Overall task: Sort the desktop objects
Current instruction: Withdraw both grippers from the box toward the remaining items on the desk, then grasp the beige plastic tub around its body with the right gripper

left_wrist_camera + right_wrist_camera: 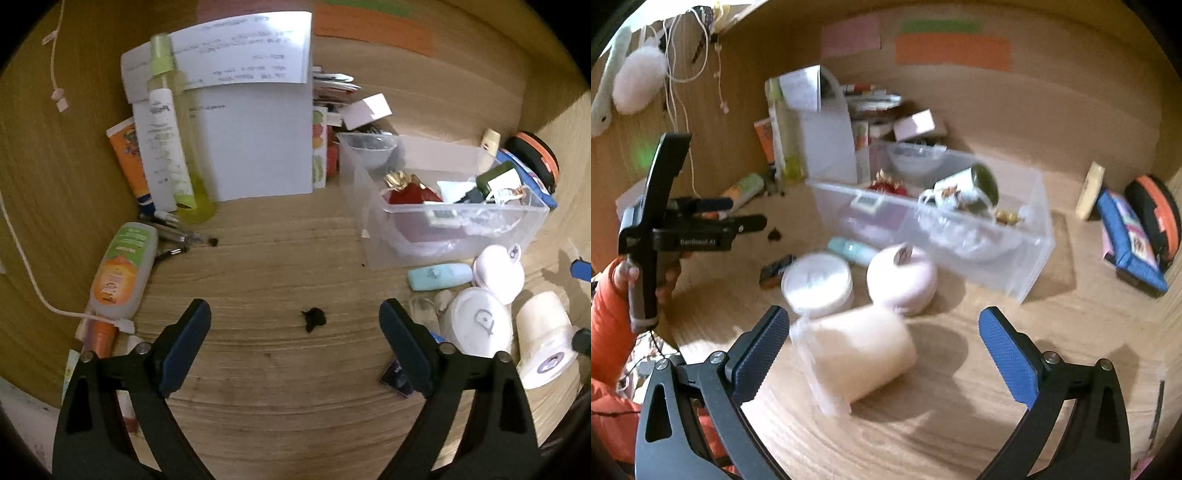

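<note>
A clear plastic bin stands on the wooden desk and holds a red item, a dark green bottle and small packets. My left gripper is open and empty above a small black scrap. My right gripper is open, with a cream cylindrical container lying between its fingers, untouched. Two white round jars and a light blue tube lie before the bin.
White papers lean at the back with a green spray bottle, a white tube and an orange-labelled bottle. A blue pouch and an orange-black case sit at the right. A white cable runs along the left.
</note>
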`<state>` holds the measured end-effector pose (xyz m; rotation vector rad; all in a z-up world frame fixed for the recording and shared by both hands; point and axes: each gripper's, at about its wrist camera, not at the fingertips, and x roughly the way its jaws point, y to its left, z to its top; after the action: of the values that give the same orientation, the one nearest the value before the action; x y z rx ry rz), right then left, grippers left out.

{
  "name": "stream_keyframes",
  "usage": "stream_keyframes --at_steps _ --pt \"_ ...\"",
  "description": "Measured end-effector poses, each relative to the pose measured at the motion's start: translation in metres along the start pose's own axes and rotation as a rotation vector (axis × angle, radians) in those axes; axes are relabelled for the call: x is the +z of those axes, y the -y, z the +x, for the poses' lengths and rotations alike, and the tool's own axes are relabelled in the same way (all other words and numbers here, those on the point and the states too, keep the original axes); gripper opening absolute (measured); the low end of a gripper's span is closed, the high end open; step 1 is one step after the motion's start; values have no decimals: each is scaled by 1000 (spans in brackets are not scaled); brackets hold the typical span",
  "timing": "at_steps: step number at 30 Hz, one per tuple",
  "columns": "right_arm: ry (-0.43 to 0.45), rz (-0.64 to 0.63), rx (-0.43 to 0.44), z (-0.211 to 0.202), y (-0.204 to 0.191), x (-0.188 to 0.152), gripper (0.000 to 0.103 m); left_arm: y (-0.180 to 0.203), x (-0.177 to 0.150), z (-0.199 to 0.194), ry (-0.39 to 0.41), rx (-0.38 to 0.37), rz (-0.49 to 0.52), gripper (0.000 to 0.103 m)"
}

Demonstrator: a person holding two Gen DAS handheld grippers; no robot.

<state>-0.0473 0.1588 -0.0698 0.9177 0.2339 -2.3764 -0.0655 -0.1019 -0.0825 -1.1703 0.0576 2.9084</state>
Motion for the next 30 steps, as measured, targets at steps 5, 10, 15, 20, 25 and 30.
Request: stream_keyframes --at_steps 5,10,15,20,25,30 --pt "-64 -8 37 16 -1 -8 102 7 0 11 -36 -27 29 73" --pt "-103 -27 81 28 -3 -13 102 8 -1 26 -91 -34 22 57" --pt "-114 -54 95 34 -5 -14 98 3 -3 37 -127 -7 -10 49" --pt "-140 -61 114 40 -4 -13 85 9 -5 40 -135 -17 12 38" --pt "-146 -64 154 46 -5 -13 73 19 -6 39 -124 -35 54 21" --pt "-130 -83 143 45 -8 -14 72 21 -6 41 -123 -52 62 15"
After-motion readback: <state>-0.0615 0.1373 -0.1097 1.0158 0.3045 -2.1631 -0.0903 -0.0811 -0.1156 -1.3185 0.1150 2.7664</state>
